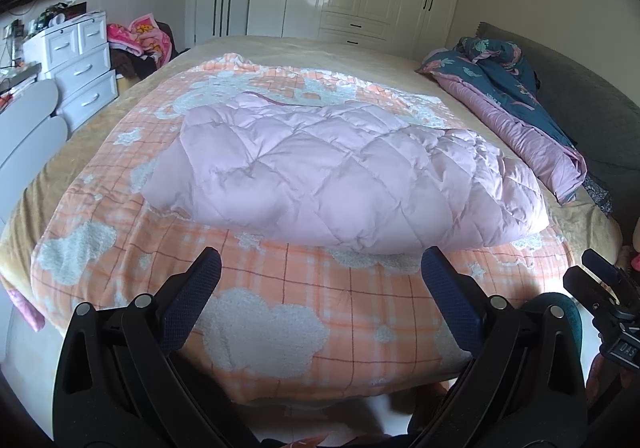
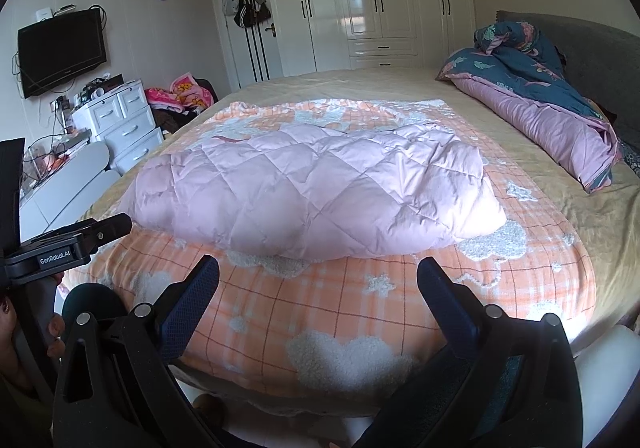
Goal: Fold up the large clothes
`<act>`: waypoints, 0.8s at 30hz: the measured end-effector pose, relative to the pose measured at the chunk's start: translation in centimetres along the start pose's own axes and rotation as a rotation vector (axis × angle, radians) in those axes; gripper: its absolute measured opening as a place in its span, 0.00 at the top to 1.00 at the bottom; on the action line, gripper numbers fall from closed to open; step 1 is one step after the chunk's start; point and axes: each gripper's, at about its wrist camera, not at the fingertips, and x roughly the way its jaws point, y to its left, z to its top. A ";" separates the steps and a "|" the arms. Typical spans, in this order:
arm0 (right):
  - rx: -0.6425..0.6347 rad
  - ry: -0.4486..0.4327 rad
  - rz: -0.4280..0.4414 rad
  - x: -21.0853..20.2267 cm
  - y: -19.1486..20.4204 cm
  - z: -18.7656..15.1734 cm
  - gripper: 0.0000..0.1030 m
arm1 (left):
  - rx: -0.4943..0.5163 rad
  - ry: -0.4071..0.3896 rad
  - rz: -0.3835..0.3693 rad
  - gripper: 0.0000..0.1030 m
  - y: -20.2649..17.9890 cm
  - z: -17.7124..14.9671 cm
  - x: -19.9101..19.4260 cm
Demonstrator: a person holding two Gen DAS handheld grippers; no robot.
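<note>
Pink quilted coat (image 1: 340, 168) beyond both spread, empty tongs

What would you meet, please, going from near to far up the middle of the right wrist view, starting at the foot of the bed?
Orange plaid blanket with white clouds → pink quilted coat → bare beige bedsheet → white wardrobe.

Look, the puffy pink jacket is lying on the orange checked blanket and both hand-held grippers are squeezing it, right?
Not quite. The puffy pink jacket does lie on the orange checked blanket, but neither hand-held gripper is squeezing it. The left and right ones are open, short of it, as each wrist view shows.
</note>
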 end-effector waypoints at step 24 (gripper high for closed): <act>0.001 -0.003 -0.008 -0.2 -0.1 0.3 0.04 | 0.004 -0.008 0.004 0.09 0.1 0.1 -0.4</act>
